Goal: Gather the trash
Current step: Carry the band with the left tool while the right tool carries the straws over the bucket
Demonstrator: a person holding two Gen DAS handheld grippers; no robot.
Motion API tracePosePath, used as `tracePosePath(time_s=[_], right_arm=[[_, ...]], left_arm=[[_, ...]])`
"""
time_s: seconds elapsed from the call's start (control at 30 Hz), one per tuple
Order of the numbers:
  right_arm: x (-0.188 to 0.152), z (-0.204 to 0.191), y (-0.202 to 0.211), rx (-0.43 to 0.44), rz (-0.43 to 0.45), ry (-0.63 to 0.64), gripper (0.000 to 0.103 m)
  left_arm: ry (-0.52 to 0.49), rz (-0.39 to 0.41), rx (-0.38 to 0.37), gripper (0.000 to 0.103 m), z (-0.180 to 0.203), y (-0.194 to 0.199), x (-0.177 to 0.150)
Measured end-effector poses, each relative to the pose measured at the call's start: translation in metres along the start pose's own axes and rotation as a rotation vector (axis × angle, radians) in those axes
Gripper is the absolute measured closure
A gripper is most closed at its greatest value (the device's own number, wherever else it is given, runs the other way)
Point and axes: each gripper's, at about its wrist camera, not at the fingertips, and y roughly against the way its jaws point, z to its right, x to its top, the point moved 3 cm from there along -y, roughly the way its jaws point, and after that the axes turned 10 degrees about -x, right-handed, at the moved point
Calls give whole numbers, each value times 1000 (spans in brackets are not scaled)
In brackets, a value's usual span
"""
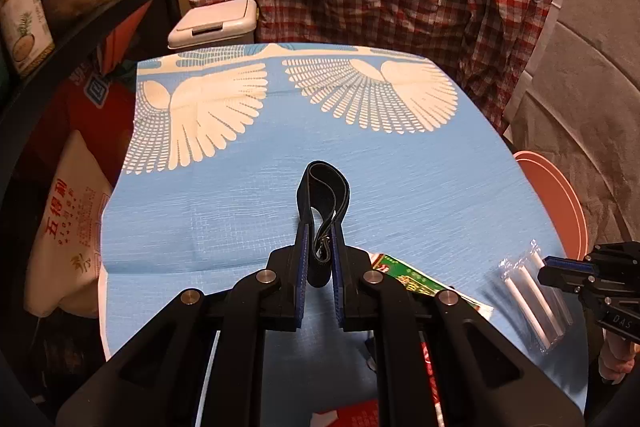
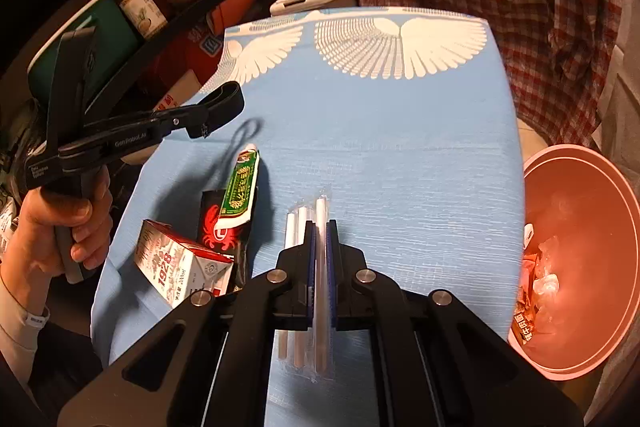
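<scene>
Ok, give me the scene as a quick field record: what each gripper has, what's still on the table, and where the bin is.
left gripper: shut on black strap, held above table
right gripper: shut on clear straw packet
left on blue tablecloth: green wrapper, crab packet, milk carton
bin: pink basin at table's right edge, trash inside

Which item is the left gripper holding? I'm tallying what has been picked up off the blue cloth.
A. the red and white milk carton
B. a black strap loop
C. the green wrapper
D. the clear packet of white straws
B: the left gripper is closed on the black strap loop, lifted off the blue cloth; the clear packet of white straws sits in the right gripper.
</scene>
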Motion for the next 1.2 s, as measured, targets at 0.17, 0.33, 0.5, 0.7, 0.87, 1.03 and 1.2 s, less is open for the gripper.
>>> tracePosePath(time_s=[0.17, 0.33, 0.5, 0.7, 0.87, 1.03, 1.2], right_arm=[[3, 4, 16, -4, 55, -18, 98], [5, 10, 33, -24, 115, -35, 98], [6, 19, 47, -49, 170, -53, 98], [7, 31, 64, -70, 223, -79, 98], [7, 43, 76, -89, 254, -108, 98], [7, 56, 87, -110, 280, -132, 98], [6, 66, 97, -142, 303, -145, 98]], left_arm=[[11, 27, 1, 92, 4, 12, -1], [26, 55, 1, 92, 11, 25, -3], [27, 76, -2, 92, 19, 35, -6], [32, 94, -9, 92, 31, 42, -8], [23, 98, -14, 92, 42, 44, -9], [18, 101, -25, 92, 53, 43, -10], [2, 97, -31, 92, 67, 39, -10]])
